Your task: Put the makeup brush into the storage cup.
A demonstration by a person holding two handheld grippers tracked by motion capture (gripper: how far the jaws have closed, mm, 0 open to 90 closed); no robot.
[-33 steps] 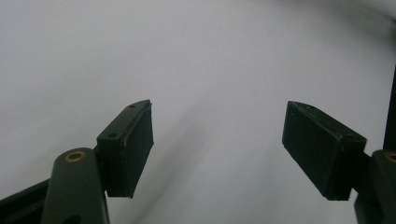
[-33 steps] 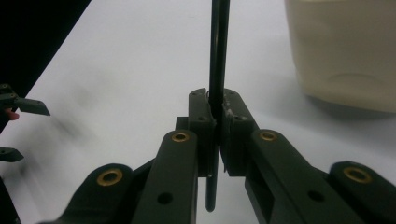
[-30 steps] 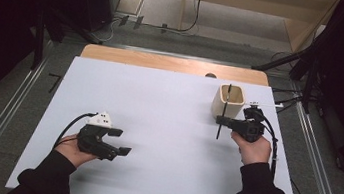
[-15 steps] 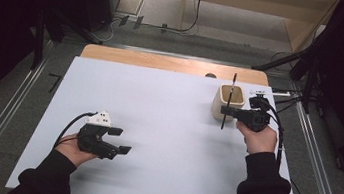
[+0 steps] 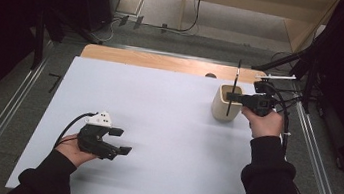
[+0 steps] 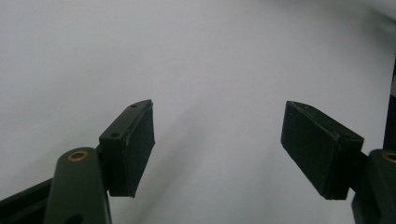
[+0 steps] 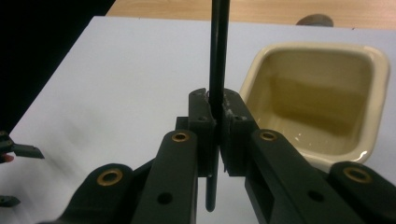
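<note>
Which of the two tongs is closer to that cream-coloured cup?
The right. The right tongs hover right beside the cup, clamped on a thin black stick. The left tongs sit open, far across the table near its front left.

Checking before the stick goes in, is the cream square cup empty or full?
Empty. The right gripper view looks into the cream square cup: bare glossy walls and bottom, nothing inside.

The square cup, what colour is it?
Cream, best seen in the right gripper view.
</note>
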